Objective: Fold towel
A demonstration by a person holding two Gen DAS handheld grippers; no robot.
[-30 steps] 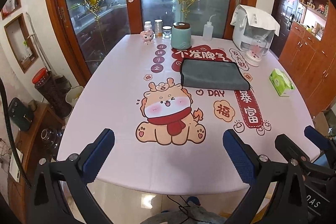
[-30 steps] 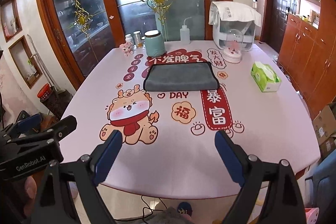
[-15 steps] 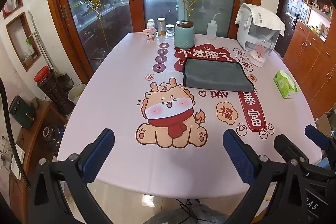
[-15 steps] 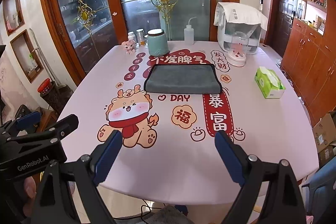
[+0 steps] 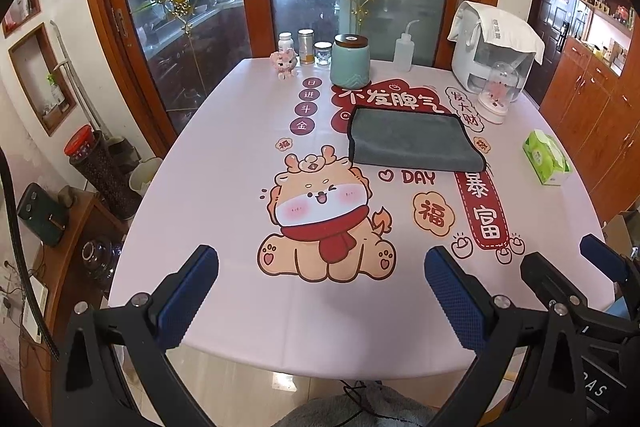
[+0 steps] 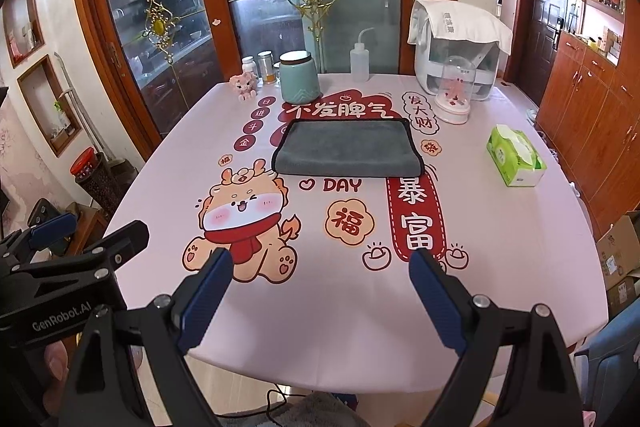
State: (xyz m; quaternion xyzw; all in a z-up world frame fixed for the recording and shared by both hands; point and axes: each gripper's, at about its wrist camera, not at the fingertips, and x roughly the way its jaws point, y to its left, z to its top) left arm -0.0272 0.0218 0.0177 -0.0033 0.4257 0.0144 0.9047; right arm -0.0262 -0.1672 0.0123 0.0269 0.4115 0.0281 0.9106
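Two grippers wide apart, towel waiting across the table

Both tools hang above the near edge of the table (image 5: 224,131), well short of the towel (image 5: 412,141). The left gripper (image 5: 320,291) has its fingers spread wide with nothing between them, and the right gripper (image 6: 320,291) is the same: apart and empty. Neither touches the cloth.

The towel is a grey rectangle lying flat on the printed tablecloth, just beyond the word DAY and beyond the cartoon dragon (image 6: 244,219). A teal jar (image 6: 299,77) stands near its far edge, a domed ornament (image 6: 454,95) sits off its far right corner, and a green tissue box (image 6: 516,157) lies well apart to its right.

Its near edge looks thick and rounded, so it seems already doubled over once; that is a judgement from the rolled look of the edge, not something certain. If so, the step in hand is the approach for a further fold, or the task is nearly finished.

The long axis runs left to right across the table, with the long sides facing toward and away from the person. A next fold would likely call for reaching forward, pinching the two corners of one short end, and carrying that end over to meet the other short end
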